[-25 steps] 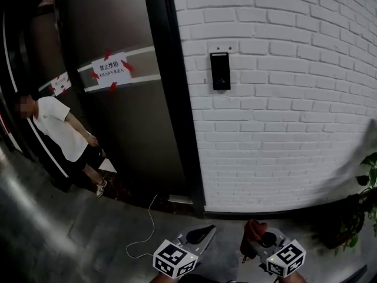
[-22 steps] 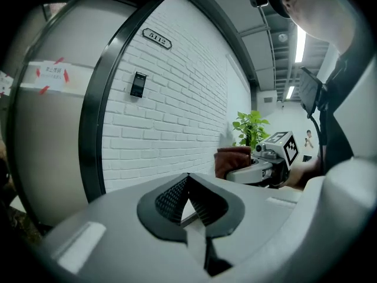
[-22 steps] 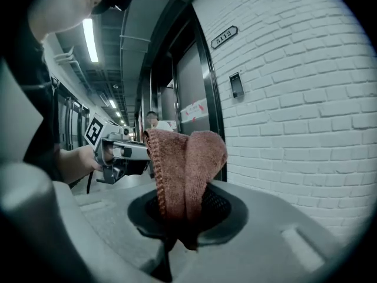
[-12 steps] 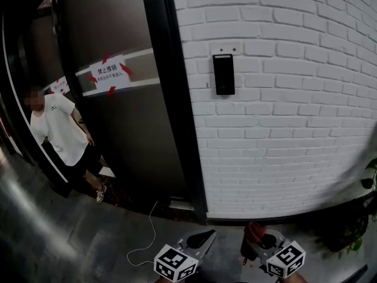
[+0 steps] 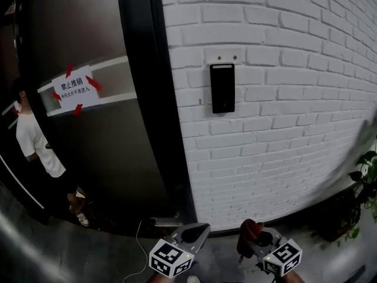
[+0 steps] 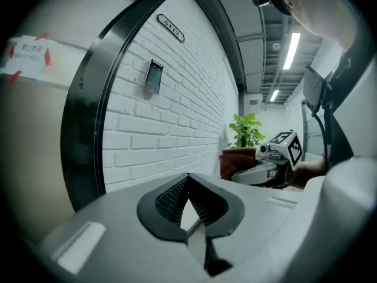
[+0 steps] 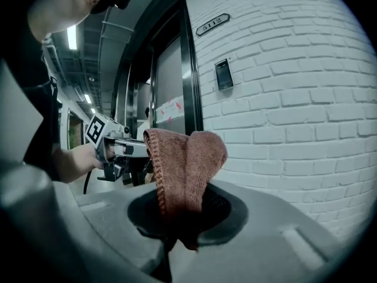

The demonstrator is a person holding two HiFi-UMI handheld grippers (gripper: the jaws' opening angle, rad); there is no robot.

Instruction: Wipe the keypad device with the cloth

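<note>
The black keypad device (image 5: 222, 88) hangs on the white brick wall (image 5: 294, 111), well above and ahead of both grippers. It also shows small in the left gripper view as the keypad device (image 6: 153, 76) and in the right gripper view as the keypad device (image 7: 224, 74). My right gripper (image 5: 252, 236) is low at the frame's bottom, shut on a folded reddish-brown cloth (image 7: 185, 170) that sticks up between its jaws. My left gripper (image 5: 197, 232) is beside it, shut with nothing in it (image 6: 188, 188).
A dark door (image 5: 106, 152) with a white paper sign (image 5: 73, 90) stands left of the wall, framed in black. A person in a white shirt (image 5: 35, 143) stands at the far left. A white cable (image 5: 138, 246) lies on the floor. A potted plant (image 5: 365, 181) is at the right.
The view has moved closer to the wall and swung right: the keypad looks larger, the person has slid to the left edge. Both grippers stay low, the cloth still held.
</note>
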